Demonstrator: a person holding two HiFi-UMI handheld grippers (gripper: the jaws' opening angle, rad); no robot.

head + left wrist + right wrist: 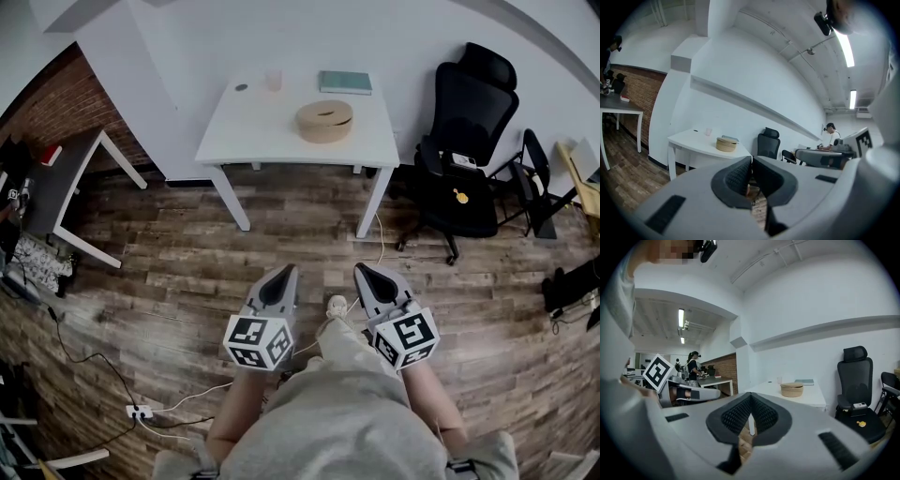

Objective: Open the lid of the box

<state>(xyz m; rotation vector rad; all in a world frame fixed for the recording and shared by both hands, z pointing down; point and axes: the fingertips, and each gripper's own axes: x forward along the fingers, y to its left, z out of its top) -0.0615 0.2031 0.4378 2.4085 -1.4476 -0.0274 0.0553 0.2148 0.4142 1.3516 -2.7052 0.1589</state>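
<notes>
A round tan box [324, 121] with its lid on stands on the white table [253, 127] far ahead; it also shows small as the box [725, 144] in the left gripper view and the box [791, 389] in the right gripper view. My left gripper [282, 273] and right gripper [367, 273] hang side by side near my body above the wooden floor, well short of the table. Both are shut with nothing between their jaws. In its own view the left gripper [751, 161] has its pads together, as does the right gripper [750, 397].
On the table lie a teal book [345, 82], a clear cup [273, 81] and a small dark disc [241, 87]. A black office chair [461, 141] stands right of the table, a grey desk [56, 178] left. Cables and a power strip [139, 411] lie on the floor.
</notes>
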